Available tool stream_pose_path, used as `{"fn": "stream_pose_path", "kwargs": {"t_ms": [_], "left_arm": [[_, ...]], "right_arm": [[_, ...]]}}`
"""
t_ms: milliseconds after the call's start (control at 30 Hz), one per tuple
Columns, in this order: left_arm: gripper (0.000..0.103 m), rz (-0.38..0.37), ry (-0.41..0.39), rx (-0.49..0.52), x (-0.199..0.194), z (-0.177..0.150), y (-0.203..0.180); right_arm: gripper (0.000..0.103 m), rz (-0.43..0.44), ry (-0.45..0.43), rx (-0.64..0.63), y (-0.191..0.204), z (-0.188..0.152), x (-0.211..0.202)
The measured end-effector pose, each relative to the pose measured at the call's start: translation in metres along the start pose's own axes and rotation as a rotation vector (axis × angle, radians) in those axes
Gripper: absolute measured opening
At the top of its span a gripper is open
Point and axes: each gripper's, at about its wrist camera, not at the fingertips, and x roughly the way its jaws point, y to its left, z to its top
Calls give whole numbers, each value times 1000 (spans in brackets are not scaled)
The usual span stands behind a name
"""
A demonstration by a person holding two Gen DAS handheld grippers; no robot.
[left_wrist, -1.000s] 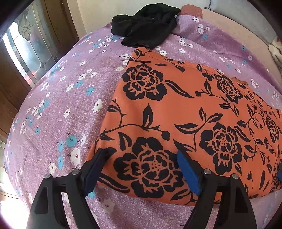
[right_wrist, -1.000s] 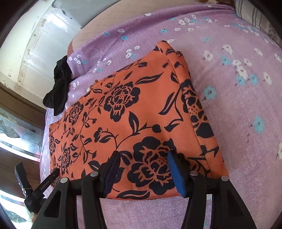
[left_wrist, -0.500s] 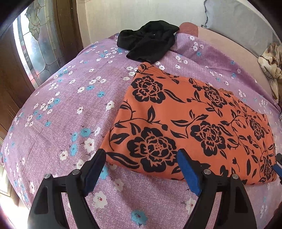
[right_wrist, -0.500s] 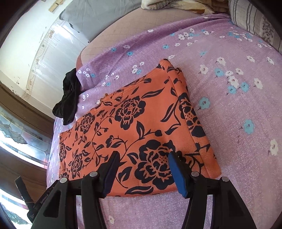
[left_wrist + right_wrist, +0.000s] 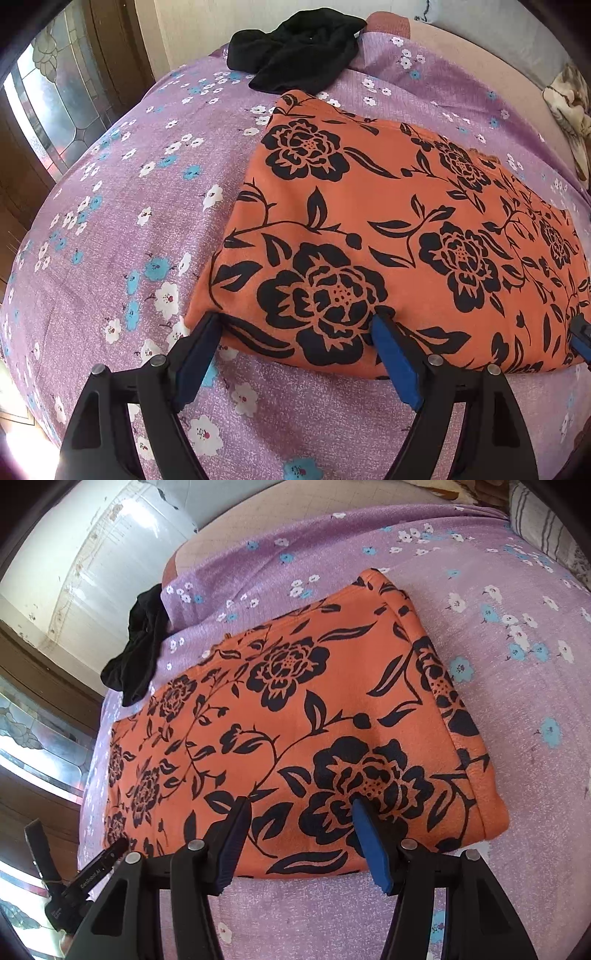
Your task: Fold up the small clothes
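Both the left gripper and right gripper gape over the folded orange garment's near edge, seemingly gripping nothing.

Both point steeply downward — the left hand-held gripper with jaws spread wide, the right hand-held gripper parted more narrowly, neither clamping anything.

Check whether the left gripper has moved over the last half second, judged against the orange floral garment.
Yes. The left gripper has come in toward the orange floral garment; its open fingertips now overlap the near edge instead of hanging short of it.
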Motion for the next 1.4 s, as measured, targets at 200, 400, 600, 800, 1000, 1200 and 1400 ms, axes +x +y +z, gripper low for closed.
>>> {"fn": "stream_pose_path", "kwargs": {"t_ms": [200,400,600,800,1000,1200,1400], "left_arm": [[84,1,-82,1,-18,14,-2],[84,-35,-97,-2,-18,23,-2],[86,11,18,46,13,21,-20],[86,-32,16,12,3,19,-17],[86,-67,-37,-18,-19,5,-8],[86,-131,-16,-125,-22,-12,26],[86,-208,47,-233,-11,-24,50]], "right_arm": [[62,-2,9,-5,6,6,-1],[62,57,-41,-84,28,12,-16],[63,42,71,-85,27,12,13],[63,53,72,-83,26,10,11],[63,90,7,-74,23,6,-12],[63,163,1,-24,18,-7,-23],[63,238,57,-3,20,-21,-18]]}}
